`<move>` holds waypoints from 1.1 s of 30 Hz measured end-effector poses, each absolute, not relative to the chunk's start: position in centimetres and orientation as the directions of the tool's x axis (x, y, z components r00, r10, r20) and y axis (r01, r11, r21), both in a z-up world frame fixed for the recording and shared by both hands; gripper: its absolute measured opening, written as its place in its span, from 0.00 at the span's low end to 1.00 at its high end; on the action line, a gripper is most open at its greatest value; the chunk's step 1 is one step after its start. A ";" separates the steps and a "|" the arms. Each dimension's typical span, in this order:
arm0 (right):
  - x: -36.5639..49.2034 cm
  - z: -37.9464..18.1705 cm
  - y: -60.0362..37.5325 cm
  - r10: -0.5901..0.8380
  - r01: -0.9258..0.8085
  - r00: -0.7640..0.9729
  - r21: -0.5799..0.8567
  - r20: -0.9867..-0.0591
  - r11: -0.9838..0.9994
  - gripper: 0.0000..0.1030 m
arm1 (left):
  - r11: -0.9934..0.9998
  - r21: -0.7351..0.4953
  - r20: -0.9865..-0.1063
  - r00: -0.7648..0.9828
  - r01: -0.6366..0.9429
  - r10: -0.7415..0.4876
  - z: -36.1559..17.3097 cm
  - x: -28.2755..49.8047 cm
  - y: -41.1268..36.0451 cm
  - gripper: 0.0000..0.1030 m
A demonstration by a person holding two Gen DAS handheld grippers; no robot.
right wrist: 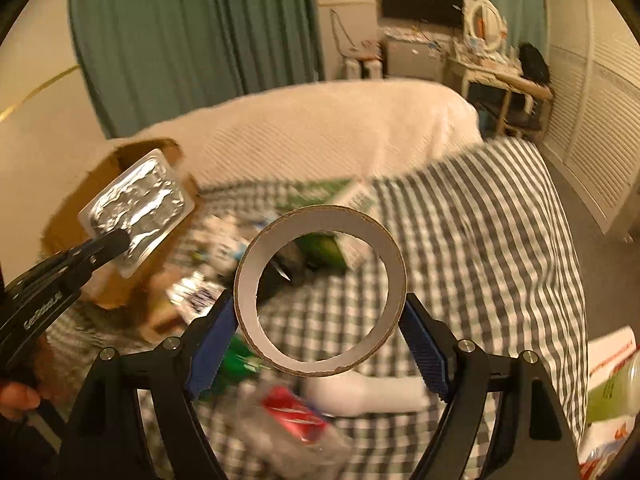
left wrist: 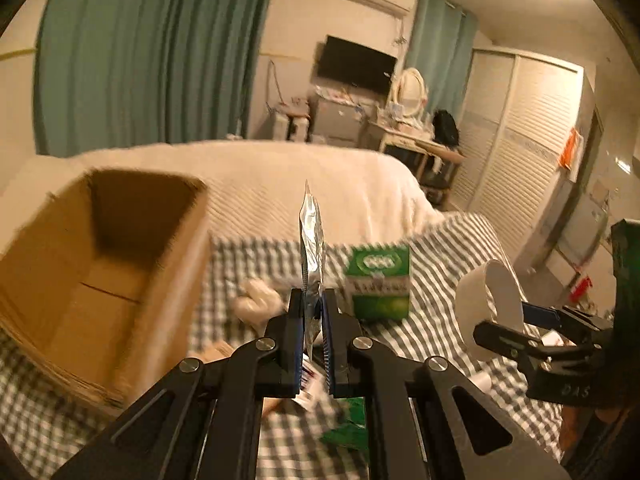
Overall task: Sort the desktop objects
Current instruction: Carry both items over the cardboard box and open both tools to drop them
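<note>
Clamped edge-on between the left gripper (left wrist: 312,320) pads, a foil blister pack (left wrist: 311,248) stands upright beside the cardboard box (left wrist: 100,264). Right gripper (right wrist: 320,320) grips a tape roll (right wrist: 320,292) above the checkered cloth (right wrist: 500,240).

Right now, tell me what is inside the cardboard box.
The cardboard box is open on top; its visible brown floor and inner walls look bare. The near wall hides its closest corner, and the foil blister pack blocks it in the right wrist view.
</note>
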State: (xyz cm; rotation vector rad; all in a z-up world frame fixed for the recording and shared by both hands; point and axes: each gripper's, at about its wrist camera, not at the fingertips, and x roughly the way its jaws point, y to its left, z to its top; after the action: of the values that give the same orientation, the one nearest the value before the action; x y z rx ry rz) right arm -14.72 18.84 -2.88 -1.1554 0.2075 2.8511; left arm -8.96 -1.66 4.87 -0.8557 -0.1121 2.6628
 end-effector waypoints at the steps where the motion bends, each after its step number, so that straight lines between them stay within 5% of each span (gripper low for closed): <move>1: -14.9 -2.4 18.4 -0.006 -0.089 -0.724 0.103 -0.689 -0.991 0.78 | -0.942 -0.173 -0.545 -0.768 -0.289 0.336 5.6 -9.1 -2.2 0.08; 12: -22.3 5.4 8.8 -0.199 0.171 -0.789 0.105 -0.582 -0.980 0.78 | -0.981 -0.190 -0.422 -0.899 -0.040 0.118 12.7 -12.6 -13.1 0.08; 29: -32.7 0.2 -2.7 -0.392 0.319 -0.643 0.236 -0.657 -0.918 0.78 | -0.971 -0.227 -0.584 -0.808 0.078 0.071 0.1 -17.0 -21.4 0.08; 32: -33.3 -0.5 -3.0 -0.401 0.315 -0.638 0.251 -0.658 -0.915 0.79 | -0.974 -0.216 -0.581 -0.811 0.073 0.068 0.2 -16.7 -21.6 0.15; 33: -33.1 -0.6 -2.6 -0.409 0.314 -0.637 0.265 -0.653 -0.912 0.79 | -0.976 -0.207 -0.581 -0.811 0.071 0.064 0.3 -16.6 -21.6 0.29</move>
State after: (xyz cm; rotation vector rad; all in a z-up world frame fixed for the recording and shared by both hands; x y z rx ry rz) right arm -33.06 -2.61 -0.57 -1.3603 0.2290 3.2656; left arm -16.63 -21.61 0.27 -0.9664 -0.3470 2.9731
